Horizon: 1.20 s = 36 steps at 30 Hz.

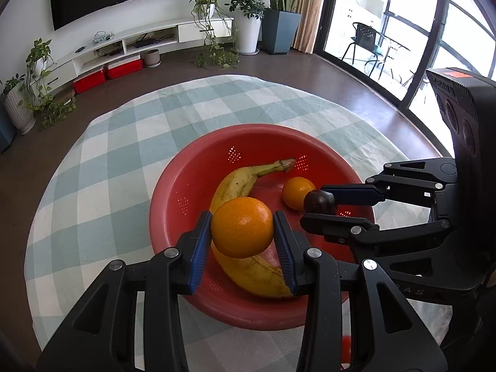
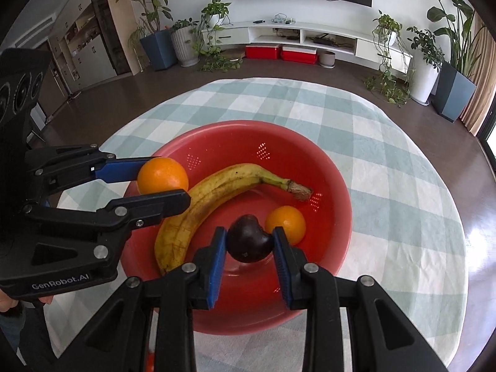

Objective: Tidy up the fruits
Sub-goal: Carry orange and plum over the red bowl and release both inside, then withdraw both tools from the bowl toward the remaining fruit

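Since both tongs grip fruit above the red bowl, left gripper holding an orange, right gripper seemingly a dark plum, lower each toward bare floor near six o'clock, clear of the banana, before letting go.

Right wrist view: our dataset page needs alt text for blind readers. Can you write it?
The right hand-held gripper is shut on a dark plum above a red colander holding a banana and a small orange. At left, the left hand-held gripper grips a larger orange; a checked cloth lies underneath.
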{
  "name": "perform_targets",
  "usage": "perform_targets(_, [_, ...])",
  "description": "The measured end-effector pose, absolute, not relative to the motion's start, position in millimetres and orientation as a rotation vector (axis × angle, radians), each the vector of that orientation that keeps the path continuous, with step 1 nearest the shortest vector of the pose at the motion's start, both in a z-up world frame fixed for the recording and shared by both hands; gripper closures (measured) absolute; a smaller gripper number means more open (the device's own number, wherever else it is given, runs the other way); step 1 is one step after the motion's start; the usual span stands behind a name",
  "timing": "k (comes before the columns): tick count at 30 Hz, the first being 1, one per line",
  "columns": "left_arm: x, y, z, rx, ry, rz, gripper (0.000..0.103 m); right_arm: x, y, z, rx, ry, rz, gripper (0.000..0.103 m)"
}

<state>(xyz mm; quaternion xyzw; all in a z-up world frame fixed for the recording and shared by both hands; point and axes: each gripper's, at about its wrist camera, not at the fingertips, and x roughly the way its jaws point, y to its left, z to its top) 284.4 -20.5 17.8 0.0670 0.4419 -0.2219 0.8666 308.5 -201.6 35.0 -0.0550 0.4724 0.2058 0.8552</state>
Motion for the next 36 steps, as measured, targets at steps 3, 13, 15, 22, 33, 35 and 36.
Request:
perform_targets(3, [290.0,-22.8,7.2,0.151,0.941,-0.46,0.066,310.6,-201.2,26.7,-0.127,1.015,0.431,0.07])
perform_targets(13, [296.3,-20.4,-6.2,0.155,0.95,-0.456,0.065,314.5,-193.9,21.6,-0.188,1.018,0.402,0.07])
perform_targets(15, [298.0,-18.9,-7.5,0.153,0.95,-0.449,0.065,314.5,-191.2,20.7,-0.199,1.017,0.394,0.069])
perform_targets(22, [296.4,-12.9,-5.5,0.141,0.939,-0.433,0.059,312.1,-187.0,18.8,-0.232,1.017,0.39,0.069])
perform_targets(33, [252.3,5.6,32.4,0.1,0.835,-0.431,0.026,287.6,-196.0,41.7,-0.214,0.942,0.374,0.047])
perform_targets(35, [234.6,11.9,42.3,0.089,0.804,-0.436,0.019,272.6,-206.2,53.6,-0.173,0.895,0.378,0.04])
perform_targets(36, [224.8,15.1,45.9,0.082,0.792,-0.44,0.014,264.6,-211.8,59.3,-0.146,0.873,0.382,0.036])
